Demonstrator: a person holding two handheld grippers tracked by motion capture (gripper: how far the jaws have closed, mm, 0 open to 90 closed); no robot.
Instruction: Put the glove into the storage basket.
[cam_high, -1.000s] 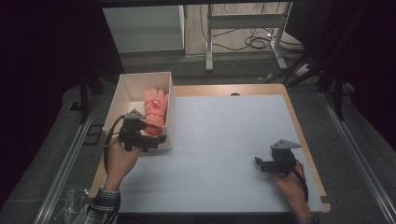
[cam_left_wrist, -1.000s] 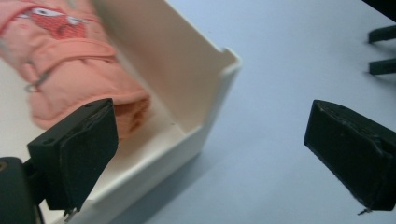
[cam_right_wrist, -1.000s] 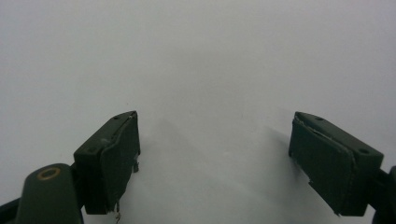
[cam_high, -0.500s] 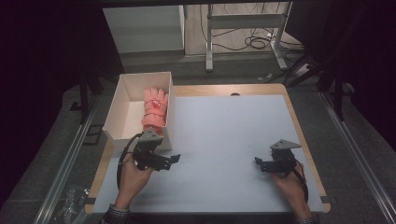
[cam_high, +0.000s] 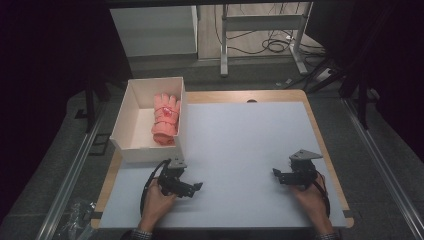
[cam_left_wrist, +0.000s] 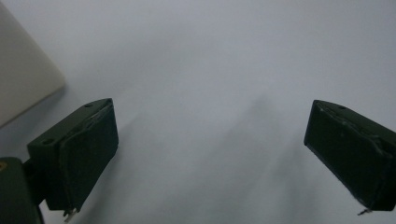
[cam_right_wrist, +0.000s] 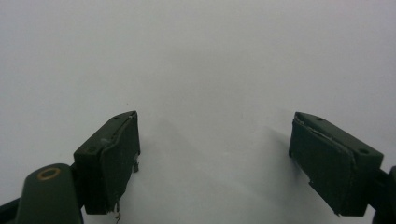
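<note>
Back toward the near edge comes the left gripper (cam_high: 195, 188): 1 second ago it sat up against the white box (cam_high: 131, 120) beside the glove, half a second ago it was sliding away, and now it rests low on the table (cam_high: 240, 140), just beyond the box's near wall and apart from it. The right gripper (cam_high: 276, 173) has not budged across all 3 frames.

The pink glove (cam_high: 165, 119) lies inside the box, along its right wall, fingers pointing to the far end, cuff toward the person. The box itself sits at the table's far left corner, its left side hanging over the wooden rim.

In the left gripper view, the left gripper (cam_left_wrist: 210, 154) has both jaws spread wide with bare pale tabletop between them and nothing held; a corner of the box (cam_left_wrist: 23, 79) shows at the upper left. In the right gripper view, the right gripper (cam_right_wrist: 215, 154) is the same story: jaws wide apart, empty, plain white surface beyond.

From the high view, the left hand (cam_high: 156, 202) wraps its gripper from below, cable looping on its left. The right hand (cam_high: 311, 200) holds its gripper at the near right, grey three-cornered plate on top. The 2 grippers are well apart, jaws facing each other across the open middle of the table.
</note>
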